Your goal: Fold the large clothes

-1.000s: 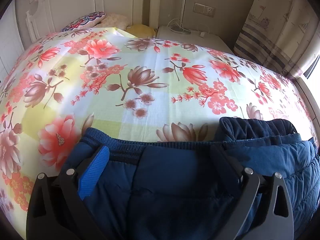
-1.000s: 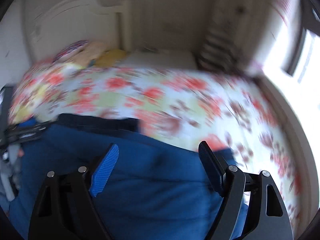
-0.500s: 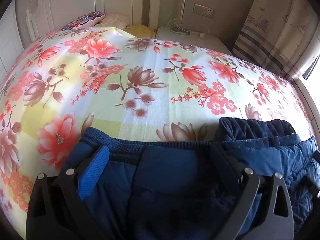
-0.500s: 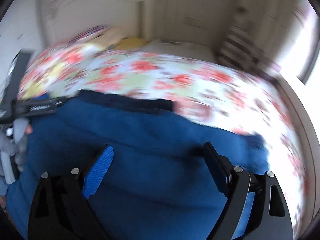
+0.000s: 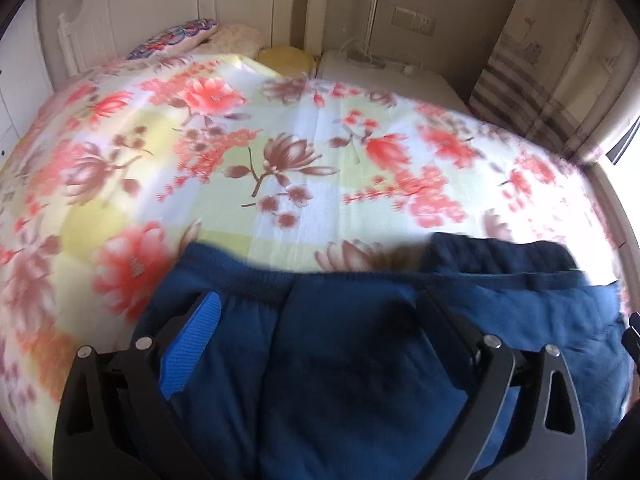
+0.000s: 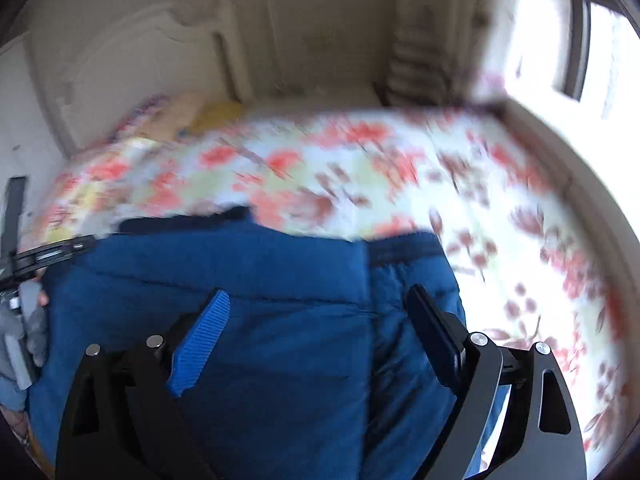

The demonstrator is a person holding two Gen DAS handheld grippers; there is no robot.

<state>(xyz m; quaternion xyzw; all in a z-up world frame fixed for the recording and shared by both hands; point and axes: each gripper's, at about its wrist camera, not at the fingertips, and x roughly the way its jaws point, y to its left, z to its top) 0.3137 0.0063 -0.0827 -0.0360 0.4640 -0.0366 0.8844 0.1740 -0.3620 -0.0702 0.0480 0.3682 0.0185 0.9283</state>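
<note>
Sweeping rightward across the bed since a second ago, the right gripper (image 6: 316, 334) is now hanging over the right-hand part of a padded blue garment (image 6: 256, 320), its jaws having just been spreading wider and now standing apart with only fabric below them, nothing pinched. That garment is lying on the floral bedsheet (image 5: 304, 120) at the near edge, its ribbed dark hem (image 5: 280, 280) facing the headboard. Over its left part the left gripper (image 5: 316, 336) is holding its place, jaws spread, seemingly above the cloth rather than gripping it, though blur is making contact hard to judge. With neither claw pinching, the slippery quilted bulk is risking a shallow one-layer grab, or a lopsided fold if the two sides are seized unevenly.
</note>
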